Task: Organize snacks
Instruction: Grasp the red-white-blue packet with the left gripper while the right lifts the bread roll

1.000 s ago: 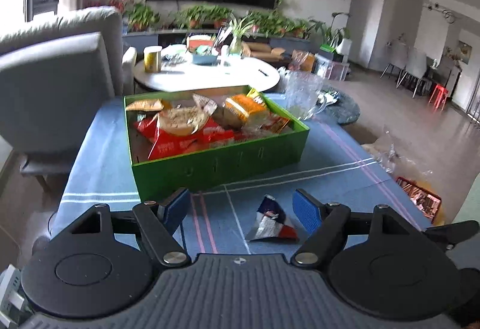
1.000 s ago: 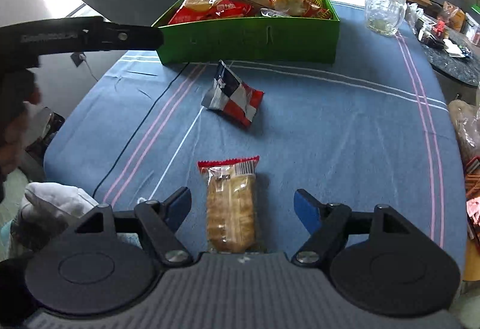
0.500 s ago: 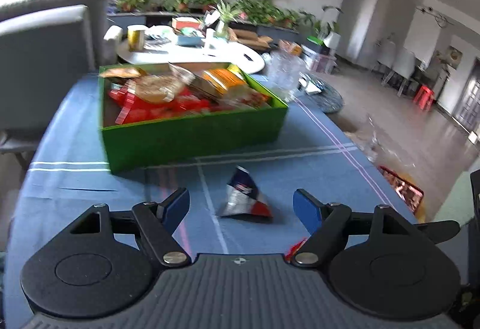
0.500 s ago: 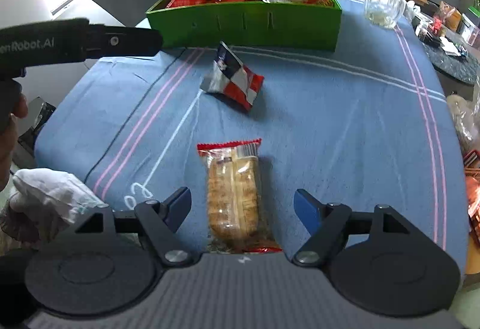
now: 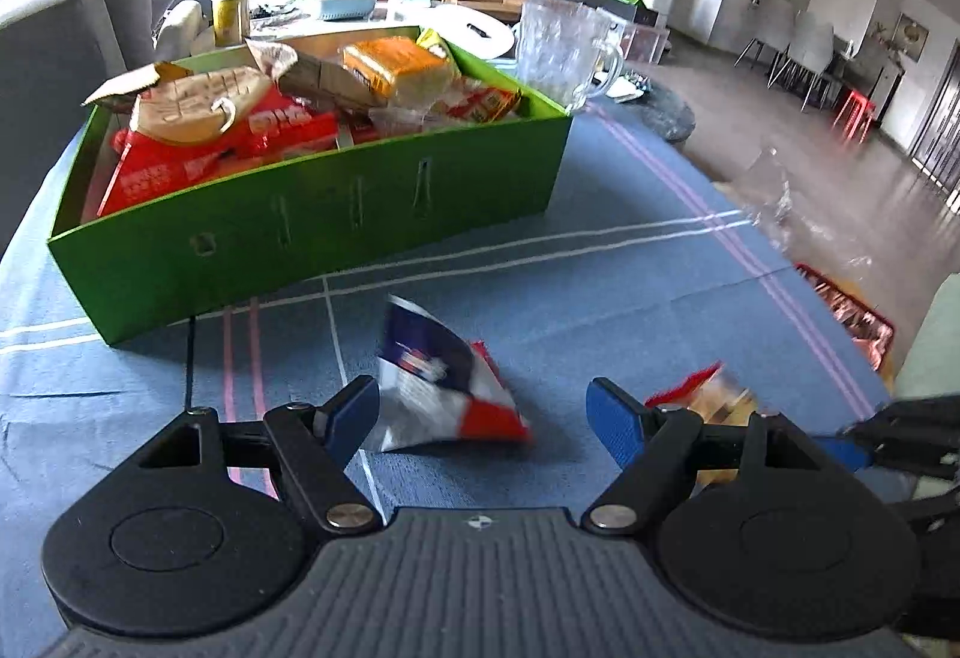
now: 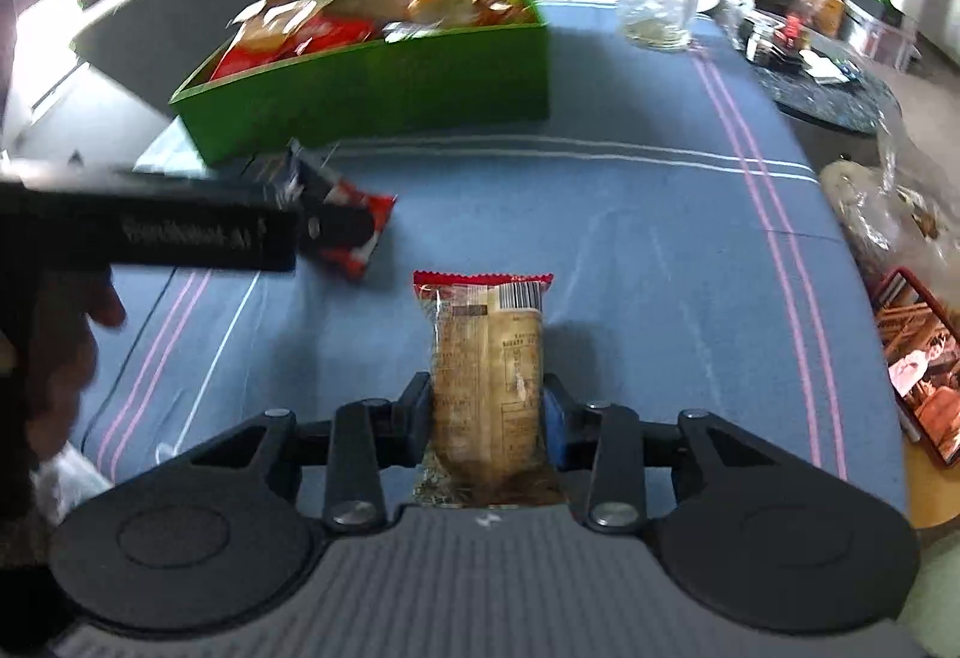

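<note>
A green box (image 5: 312, 220) full of snack packets stands on the blue tablecloth; it also shows in the right wrist view (image 6: 372, 87). A blue, white and red snack bag (image 5: 444, 388) lies between the fingers of my left gripper (image 5: 483, 412), which is open around it. My right gripper (image 6: 487, 418) is shut on a clear-wrapped biscuit packet (image 6: 486, 370) with a red end. That packet shows at the right of the left wrist view (image 5: 708, 394). The left gripper crosses the right wrist view over the snack bag (image 6: 354, 226).
A glass pitcher (image 5: 561, 51) stands behind the box at the right. A plastic bag (image 6: 888, 214) and a red-edged pack (image 6: 918, 364) lie at the table's right edge. A grey sofa (image 5: 54, 15) is at the left. A round table (image 5: 360, 15) stands behind.
My right gripper has shut on the biscuit packet. My left gripper has moved forward and down, so the snack bag now lies between its open fingers.
</note>
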`<state>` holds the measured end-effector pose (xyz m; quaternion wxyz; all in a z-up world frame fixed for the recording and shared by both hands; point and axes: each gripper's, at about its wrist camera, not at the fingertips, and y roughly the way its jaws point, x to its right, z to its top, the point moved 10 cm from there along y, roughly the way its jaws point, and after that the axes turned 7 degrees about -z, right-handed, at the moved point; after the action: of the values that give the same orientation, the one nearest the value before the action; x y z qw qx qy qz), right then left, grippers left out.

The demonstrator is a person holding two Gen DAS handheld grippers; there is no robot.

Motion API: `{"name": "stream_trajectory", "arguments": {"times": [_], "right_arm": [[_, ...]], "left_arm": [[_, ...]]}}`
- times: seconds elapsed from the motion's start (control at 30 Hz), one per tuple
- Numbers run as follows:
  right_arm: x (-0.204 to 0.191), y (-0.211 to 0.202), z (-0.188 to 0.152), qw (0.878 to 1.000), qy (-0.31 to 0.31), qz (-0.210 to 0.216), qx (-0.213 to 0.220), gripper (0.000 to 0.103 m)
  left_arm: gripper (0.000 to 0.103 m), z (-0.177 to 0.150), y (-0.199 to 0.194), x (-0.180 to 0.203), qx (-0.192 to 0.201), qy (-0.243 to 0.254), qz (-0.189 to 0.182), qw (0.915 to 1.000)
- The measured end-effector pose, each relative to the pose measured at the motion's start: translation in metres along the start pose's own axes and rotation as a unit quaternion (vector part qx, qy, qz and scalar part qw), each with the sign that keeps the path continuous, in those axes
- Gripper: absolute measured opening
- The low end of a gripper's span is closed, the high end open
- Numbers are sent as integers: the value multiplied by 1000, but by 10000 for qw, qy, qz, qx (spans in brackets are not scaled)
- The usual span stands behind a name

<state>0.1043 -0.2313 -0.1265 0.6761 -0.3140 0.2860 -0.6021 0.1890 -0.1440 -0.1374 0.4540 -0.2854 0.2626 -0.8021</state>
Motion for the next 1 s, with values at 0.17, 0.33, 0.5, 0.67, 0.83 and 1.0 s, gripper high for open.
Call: {"name": "stream_trajectory", "arguments": {"times": [0.17,0.33,0.5,0.67,0.83,1.0], "right_arm": [[1,0,14,9999,25,-53,130,80],[1,-4,24,9997,63,-21,241,80],[1,-3,32,9995,124,-4,287,80],[1,-3,38,9994,125,1,308,80],[2,0,43,9993,180,14,315,80],[6,1,49,9991,260,-13,324,80]], "left_arm": [[74,-6,10,-3,-132,-25,-4,9999],[52,-6,12,-9,-64,41,178,9998],[31,-2,9,-15,-91,-148,-14,9998],[65,-2,3,-16,-51,-105,116,9999],[75,15,1,-12,212,407,428,9980],[67,19,25,-18,-38,444,367,9983]]}}
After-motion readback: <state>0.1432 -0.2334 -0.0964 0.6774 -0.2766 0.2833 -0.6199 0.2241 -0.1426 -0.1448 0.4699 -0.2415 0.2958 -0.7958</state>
